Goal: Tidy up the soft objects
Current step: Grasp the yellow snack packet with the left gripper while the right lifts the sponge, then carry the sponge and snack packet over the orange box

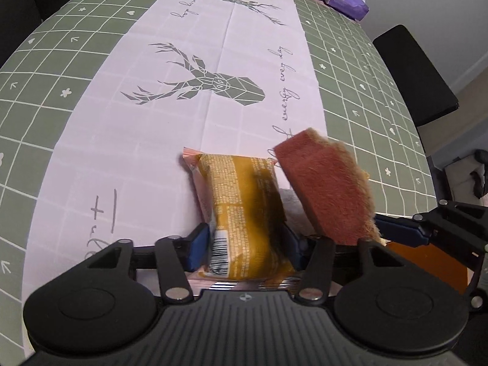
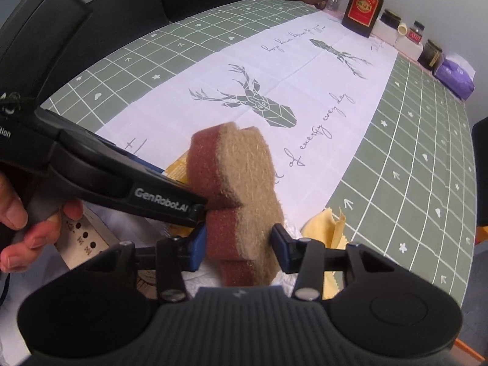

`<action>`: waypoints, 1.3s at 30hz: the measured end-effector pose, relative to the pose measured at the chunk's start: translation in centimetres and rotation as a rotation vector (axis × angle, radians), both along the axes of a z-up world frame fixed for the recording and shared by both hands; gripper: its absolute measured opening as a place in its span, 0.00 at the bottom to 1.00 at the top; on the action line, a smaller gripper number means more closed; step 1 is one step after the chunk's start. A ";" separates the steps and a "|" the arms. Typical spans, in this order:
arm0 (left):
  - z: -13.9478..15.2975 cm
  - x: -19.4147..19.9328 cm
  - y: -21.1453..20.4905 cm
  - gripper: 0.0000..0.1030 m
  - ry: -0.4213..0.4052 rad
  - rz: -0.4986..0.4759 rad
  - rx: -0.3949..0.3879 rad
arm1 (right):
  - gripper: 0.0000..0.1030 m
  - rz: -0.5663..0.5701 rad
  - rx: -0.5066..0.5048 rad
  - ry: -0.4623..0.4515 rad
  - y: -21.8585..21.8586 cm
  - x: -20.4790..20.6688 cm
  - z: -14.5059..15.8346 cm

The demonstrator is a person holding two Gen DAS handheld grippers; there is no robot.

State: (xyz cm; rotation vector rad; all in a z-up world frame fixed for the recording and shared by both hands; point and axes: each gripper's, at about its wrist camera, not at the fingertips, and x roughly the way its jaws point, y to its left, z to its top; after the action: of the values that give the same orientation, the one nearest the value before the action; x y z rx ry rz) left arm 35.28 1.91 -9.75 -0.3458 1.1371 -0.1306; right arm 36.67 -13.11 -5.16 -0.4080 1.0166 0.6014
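A yellow snack packet (image 1: 244, 210) is clamped in the left hand-held gripper (image 1: 244, 244); a red-brown scouring sponge (image 2: 241, 201) is pinched by the right hand-held gripper (image 2: 241, 244) above the surface (image 2: 411, 158).

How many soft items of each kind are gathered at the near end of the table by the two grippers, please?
yellow snack packet: 1
red-brown sponge: 1
yellow cloth: 1
white towel: 1
Total: 4
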 end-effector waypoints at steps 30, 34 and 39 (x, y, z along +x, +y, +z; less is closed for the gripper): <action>11.7 -14.3 0.4 0.33 -0.452 -0.005 0.001 | 0.35 -0.145 0.198 -0.206 -3.7 -13.2 8.1; 11.6 -17.6 0.5 0.33 -0.479 -0.029 0.002 | 0.35 -0.150 0.257 -0.225 -4.4 -17.4 7.8; 10.3 -21.2 0.6 0.34 -0.471 -0.052 -0.006 | 0.35 -0.163 0.285 -0.248 -5.2 -22.3 6.4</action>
State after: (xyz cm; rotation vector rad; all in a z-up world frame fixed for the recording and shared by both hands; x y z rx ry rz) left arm 14.05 2.51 0.59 -0.2721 0.6796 -0.2472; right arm 14.37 -18.30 1.26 -0.1418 0.7068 0.5250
